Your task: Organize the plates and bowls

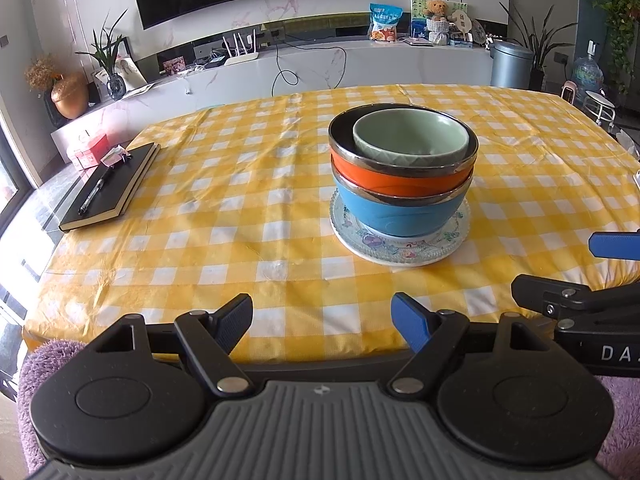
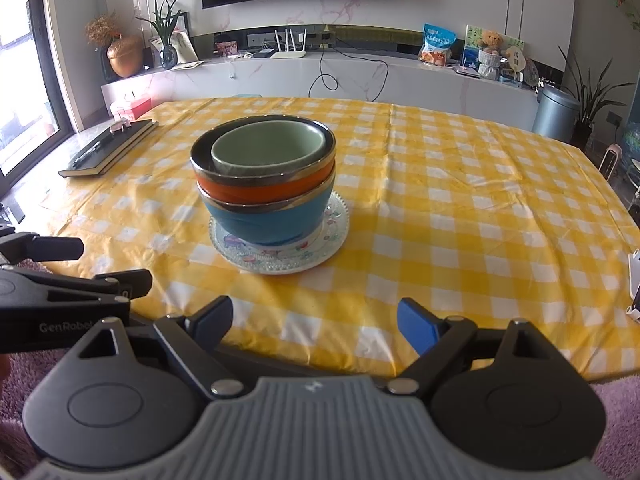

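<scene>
A stack stands on the yellow checked table: a green bowl (image 1: pixel 410 138) (image 2: pixel 268 148) inside an orange bowl (image 1: pixel 400 178) (image 2: pixel 260 188), inside a blue bowl (image 1: pixel 396 214) (image 2: pixel 268 222), on a patterned glass plate (image 1: pixel 400 246) (image 2: pixel 280 254). My left gripper (image 1: pixel 322 322) is open and empty at the table's near edge, short of the stack. My right gripper (image 2: pixel 316 324) is open and empty, also at the near edge. Each gripper shows at the edge of the other's view: the right one (image 1: pixel 580 276) and the left one (image 2: pixel 76 268).
A black notebook with a pen (image 1: pixel 110 186) (image 2: pixel 110 144) lies at the table's left edge. A pink box (image 1: pixel 90 152) stands behind it. A white object (image 2: pixel 634 284) sits at the right edge. A TV console and a grey bin (image 1: pixel 510 64) stand beyond the table.
</scene>
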`<action>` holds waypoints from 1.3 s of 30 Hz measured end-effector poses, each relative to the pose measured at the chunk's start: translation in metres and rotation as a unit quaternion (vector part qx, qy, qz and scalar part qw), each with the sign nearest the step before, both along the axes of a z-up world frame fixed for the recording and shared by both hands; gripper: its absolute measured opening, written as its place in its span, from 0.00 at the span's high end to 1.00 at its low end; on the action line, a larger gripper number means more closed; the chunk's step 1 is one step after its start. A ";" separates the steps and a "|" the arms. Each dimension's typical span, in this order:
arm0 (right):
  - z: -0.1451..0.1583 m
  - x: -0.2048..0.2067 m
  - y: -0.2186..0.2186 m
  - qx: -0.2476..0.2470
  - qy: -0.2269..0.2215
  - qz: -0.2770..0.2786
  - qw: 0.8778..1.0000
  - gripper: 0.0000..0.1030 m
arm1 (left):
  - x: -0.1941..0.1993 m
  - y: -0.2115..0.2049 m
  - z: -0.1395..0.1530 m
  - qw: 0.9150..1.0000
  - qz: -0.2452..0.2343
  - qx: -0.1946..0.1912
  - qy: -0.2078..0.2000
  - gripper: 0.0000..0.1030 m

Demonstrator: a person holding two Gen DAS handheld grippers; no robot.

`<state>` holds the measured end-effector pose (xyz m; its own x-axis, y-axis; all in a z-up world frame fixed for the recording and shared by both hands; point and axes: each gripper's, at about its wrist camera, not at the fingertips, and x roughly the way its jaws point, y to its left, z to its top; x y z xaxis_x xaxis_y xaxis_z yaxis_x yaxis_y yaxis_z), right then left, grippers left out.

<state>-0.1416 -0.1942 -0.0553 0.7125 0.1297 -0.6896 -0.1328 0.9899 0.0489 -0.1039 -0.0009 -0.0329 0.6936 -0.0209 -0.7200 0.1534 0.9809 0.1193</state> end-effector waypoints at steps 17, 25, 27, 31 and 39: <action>0.001 -0.002 0.000 0.002 -0.007 -0.003 1.000 0.15 | -0.003 -0.002 0.001 1.000 -0.005 0.002 -0.003 0.10; 0.001 -0.002 0.000 0.002 -0.006 -0.003 1.000 0.15 | -0.005 -0.002 0.002 1.000 -0.002 0.000 -0.006 0.10; 0.000 -0.003 0.001 0.003 -0.005 -0.003 1.000 0.15 | -0.005 -0.002 0.002 1.000 -0.002 0.001 -0.006 0.10; 0.000 -0.005 0.001 0.005 -0.006 -0.004 1.000 0.15 | -0.005 -0.002 0.002 1.000 -0.003 0.000 -0.007 0.10; -0.001 -0.005 -0.001 0.010 -0.004 -0.006 1.000 0.15 | -0.006 -0.002 0.002 1.000 -0.005 0.002 -0.009 0.10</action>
<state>-0.1470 -0.1952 -0.0560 0.7193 0.1346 -0.6815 -0.1208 0.9903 0.0681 -0.1104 -0.0032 -0.0305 0.7063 -0.0252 -0.7074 0.1609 0.9789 0.1257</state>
